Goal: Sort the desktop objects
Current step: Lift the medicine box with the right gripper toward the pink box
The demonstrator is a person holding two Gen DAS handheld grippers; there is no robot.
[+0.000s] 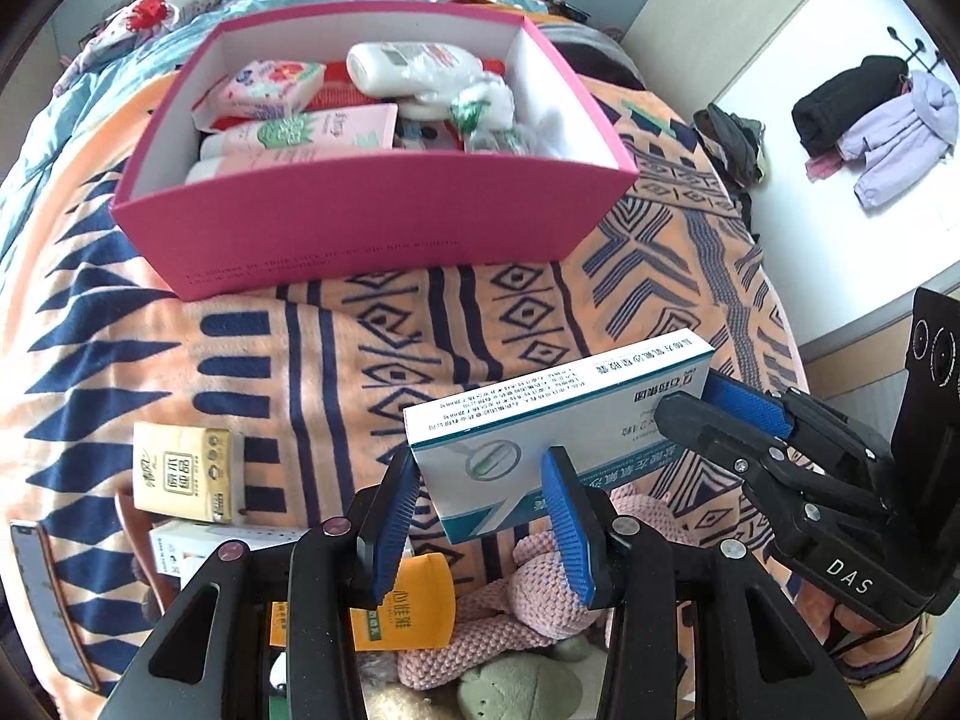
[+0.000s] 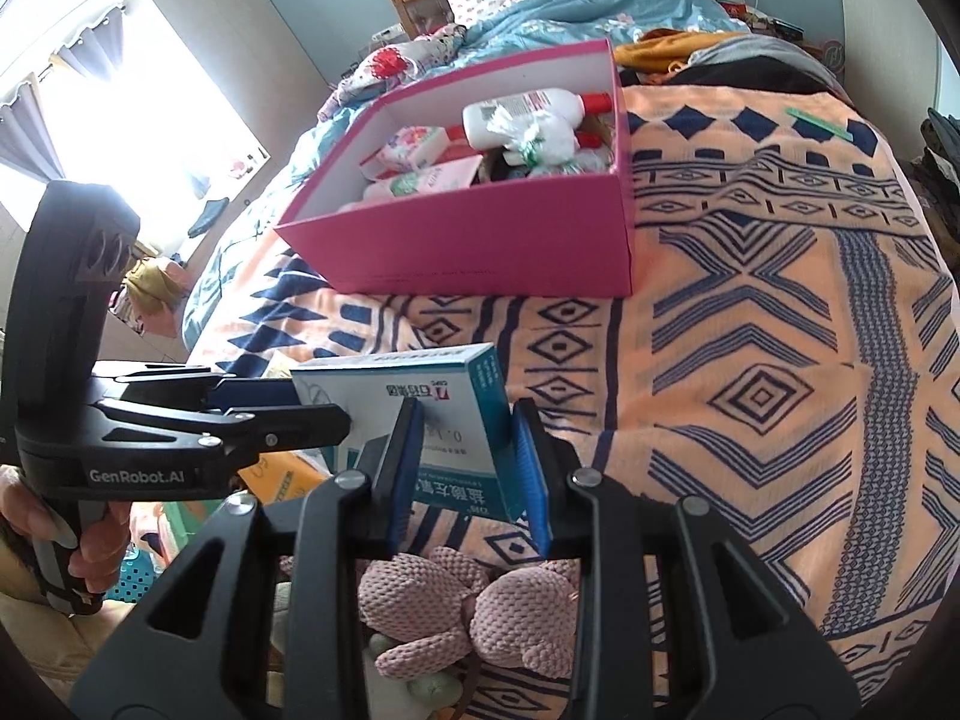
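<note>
I held a white and teal medicine box (image 1: 528, 420) above the patterned blanket (image 1: 336, 348), my left gripper (image 1: 486, 510) and right gripper (image 2: 468, 468) each clamped on one end. The pink storage box (image 1: 372, 222) sat beyond.

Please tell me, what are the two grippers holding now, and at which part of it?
Both hold one white and teal medicine box. The left gripper clamps one end of it, and the right gripper clamps the opposite end, across its narrow sides.
</note>
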